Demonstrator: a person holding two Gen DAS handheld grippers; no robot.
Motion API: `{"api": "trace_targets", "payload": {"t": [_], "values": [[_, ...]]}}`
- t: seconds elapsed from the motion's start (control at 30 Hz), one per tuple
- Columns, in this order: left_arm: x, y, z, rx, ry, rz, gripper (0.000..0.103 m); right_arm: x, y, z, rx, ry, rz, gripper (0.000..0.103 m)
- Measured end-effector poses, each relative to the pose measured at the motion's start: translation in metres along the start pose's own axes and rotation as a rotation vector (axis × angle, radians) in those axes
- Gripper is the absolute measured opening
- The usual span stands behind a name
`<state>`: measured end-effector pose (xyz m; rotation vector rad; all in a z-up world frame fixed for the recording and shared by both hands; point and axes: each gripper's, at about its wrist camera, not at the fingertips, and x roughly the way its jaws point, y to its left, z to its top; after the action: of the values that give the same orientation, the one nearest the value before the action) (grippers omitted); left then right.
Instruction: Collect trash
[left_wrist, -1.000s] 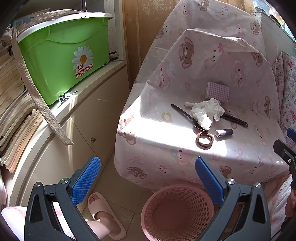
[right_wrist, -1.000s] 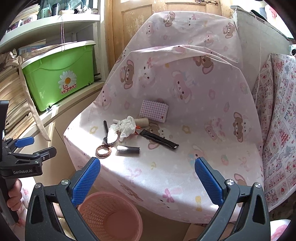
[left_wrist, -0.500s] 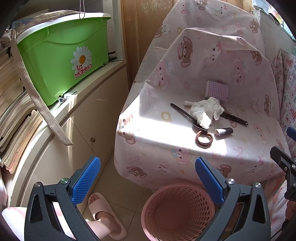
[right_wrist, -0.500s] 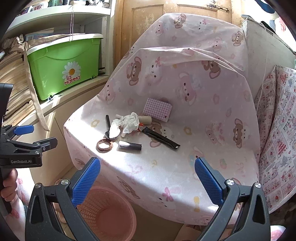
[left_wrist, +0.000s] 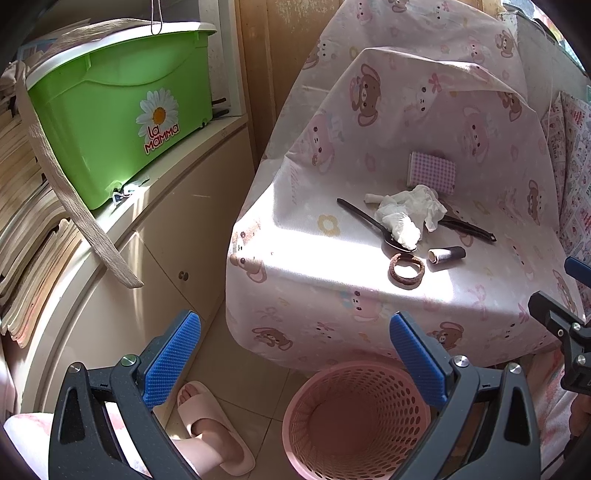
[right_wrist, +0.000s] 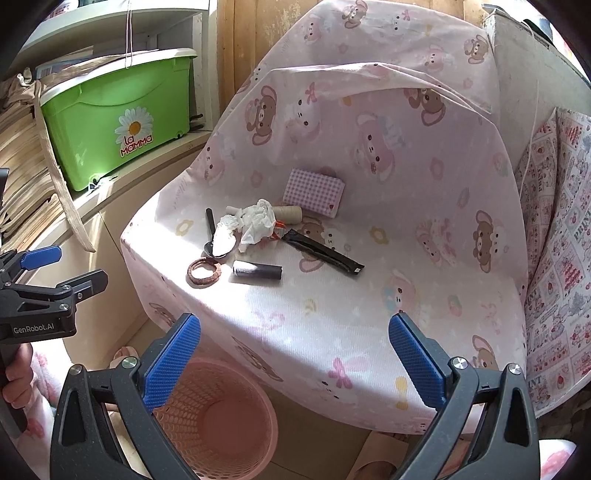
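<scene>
Two hand-held grippers hover at the near edge of a counter draped in pink cartoon-bear cloth (right_wrist: 369, 184), where a small heap of litter waits to be cleared. The left gripper (left_wrist: 295, 354) has its blue-padded fingers spread wide and holds nothing; the right gripper (right_wrist: 295, 354) is likewise spread and empty, aimed up the cloth toward the pile.

The litter sits together near the counter's left front corner: a crumpled white tissue (right_wrist: 251, 223) lying over the bowl of a black plastic spoon (right_wrist: 212, 236), a brown ring-shaped band (right_wrist: 203, 271) just beside a short dark tube with a pale end (right_wrist: 256, 271), a flat black sachet (right_wrist: 321, 253) angled to the right, and a cardboard roll (right_wrist: 290, 214) partly hidden behind the tissue. A purple-checked pad (right_wrist: 314, 192) rests apart, toward the back (whether it counts as trash cannot be told).

A pink perforated plastic wastebasket (left_wrist: 354, 417) stands on the floor directly below the counter edge, apparently set there so that items need only a short carry. It appears empty, so collection seems not yet begun.
</scene>
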<state>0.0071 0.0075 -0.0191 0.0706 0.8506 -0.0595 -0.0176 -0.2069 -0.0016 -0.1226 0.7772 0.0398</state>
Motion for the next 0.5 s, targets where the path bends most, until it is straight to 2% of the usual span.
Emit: {"api": "trace_targets", "payload": {"t": [0.23, 0.4, 0.5], "values": [[0.001, -0.002, 0.000, 0.000, 0.005, 0.002, 0.102, 0.002, 0.002, 0.000, -0.008, 0.011, 0.019, 0.103], [0.006, -0.004, -0.001, 0.009, 0.019, -0.006, 0.102, 0.006, 0.000, 0.000, 0.006, 0.032, 0.023, 0.097], [0.007, -0.007, -0.002, 0.025, 0.017, -0.004, 0.098, 0.012, -0.007, 0.001, 0.043, 0.068, 0.053, 0.097]]}}
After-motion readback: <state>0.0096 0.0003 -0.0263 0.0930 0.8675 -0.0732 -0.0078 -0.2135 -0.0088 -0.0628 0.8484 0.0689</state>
